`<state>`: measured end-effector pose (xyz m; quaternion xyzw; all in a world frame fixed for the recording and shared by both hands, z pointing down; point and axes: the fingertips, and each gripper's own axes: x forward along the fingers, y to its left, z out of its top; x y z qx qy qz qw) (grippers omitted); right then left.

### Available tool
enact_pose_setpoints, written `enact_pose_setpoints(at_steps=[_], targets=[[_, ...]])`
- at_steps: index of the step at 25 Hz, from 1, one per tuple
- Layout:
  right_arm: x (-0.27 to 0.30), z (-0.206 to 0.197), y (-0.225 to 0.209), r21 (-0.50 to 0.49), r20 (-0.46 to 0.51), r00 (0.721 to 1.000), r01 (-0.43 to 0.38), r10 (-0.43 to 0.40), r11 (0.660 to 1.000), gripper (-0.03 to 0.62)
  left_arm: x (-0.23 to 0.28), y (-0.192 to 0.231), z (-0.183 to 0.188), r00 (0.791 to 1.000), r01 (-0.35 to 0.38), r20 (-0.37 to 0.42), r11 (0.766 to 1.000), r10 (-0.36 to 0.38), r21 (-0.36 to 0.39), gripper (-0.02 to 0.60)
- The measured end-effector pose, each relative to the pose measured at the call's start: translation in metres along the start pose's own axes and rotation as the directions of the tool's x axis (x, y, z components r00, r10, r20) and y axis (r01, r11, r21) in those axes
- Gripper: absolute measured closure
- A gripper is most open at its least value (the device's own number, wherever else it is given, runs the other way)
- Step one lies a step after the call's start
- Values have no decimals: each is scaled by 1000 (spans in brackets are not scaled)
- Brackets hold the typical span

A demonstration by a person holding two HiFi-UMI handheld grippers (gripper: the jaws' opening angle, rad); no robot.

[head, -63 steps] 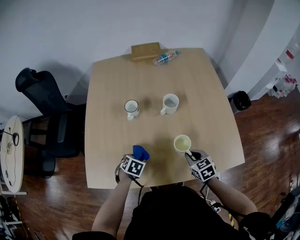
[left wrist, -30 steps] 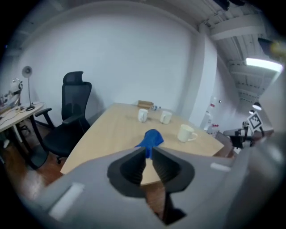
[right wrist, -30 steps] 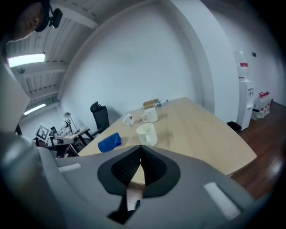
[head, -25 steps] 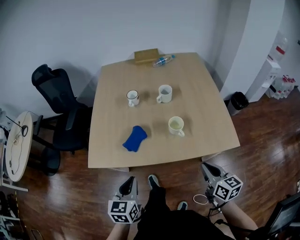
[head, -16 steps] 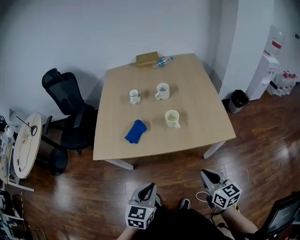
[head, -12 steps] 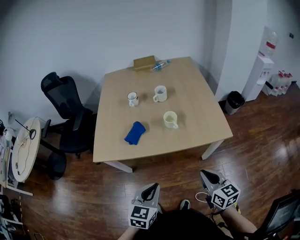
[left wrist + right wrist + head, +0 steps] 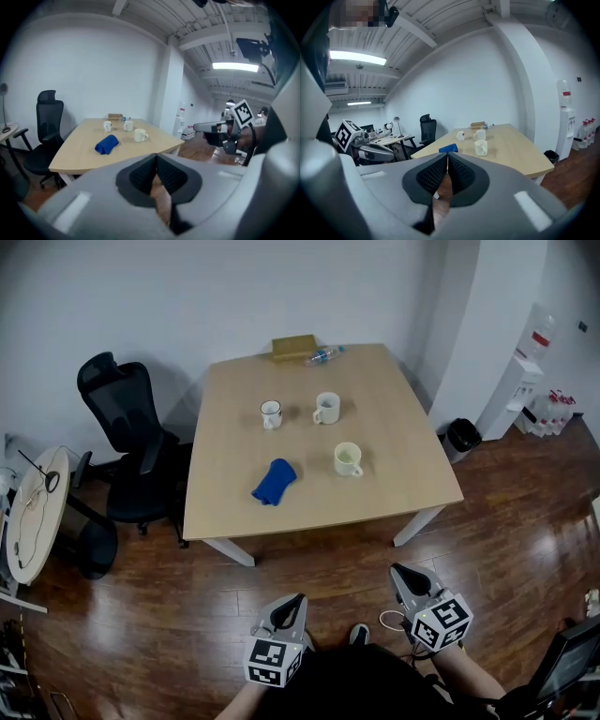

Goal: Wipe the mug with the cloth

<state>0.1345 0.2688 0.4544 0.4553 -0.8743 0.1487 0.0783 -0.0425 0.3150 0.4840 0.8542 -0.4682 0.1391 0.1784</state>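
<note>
The blue cloth (image 7: 274, 482) lies bunched on the wooden table (image 7: 403, 486), left of a cream mug (image 7: 348, 459). Farther back stand a white mug (image 7: 326, 408) and a small dark-rimmed mug (image 7: 271, 413). Both grippers hang over the floor, well short of the table's near edge. My left gripper (image 7: 292, 602) is shut, its jaws meeting with nothing between them. My right gripper (image 7: 400, 571) is shut and empty too. The left gripper view shows the cloth (image 7: 107, 144) and cream mug (image 7: 140, 135) far ahead; the right gripper view shows the same cloth (image 7: 449, 148) and mug (image 7: 481, 148).
A wooden block (image 7: 293, 347) and a plastic bottle (image 7: 322, 355) lie at the table's far edge. A black office chair (image 7: 122, 442) and a round white side table (image 7: 28, 512) stand left. A black bin (image 7: 461, 437) and water dispenser (image 7: 514, 388) stand right. Wood floor surrounds the table.
Earlier the grippers were at the table's near edge by the cloth and cream mug. Both things now sit on the table, and the person and grippers have backed away.
</note>
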Motion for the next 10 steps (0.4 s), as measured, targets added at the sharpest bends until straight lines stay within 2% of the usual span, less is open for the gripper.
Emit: enact_pose_setpoints(at_steps=[5,10], targets=[[2,-1,8,-26,-8,1000,11,-12,1000,586,-5,3,2,1000,16,9,1000,-15,-2,578],[0,0,12,-21,-2,1000,12,-12,1000,586,-12,10,-10,1000,-11,1,999,11,31,578]])
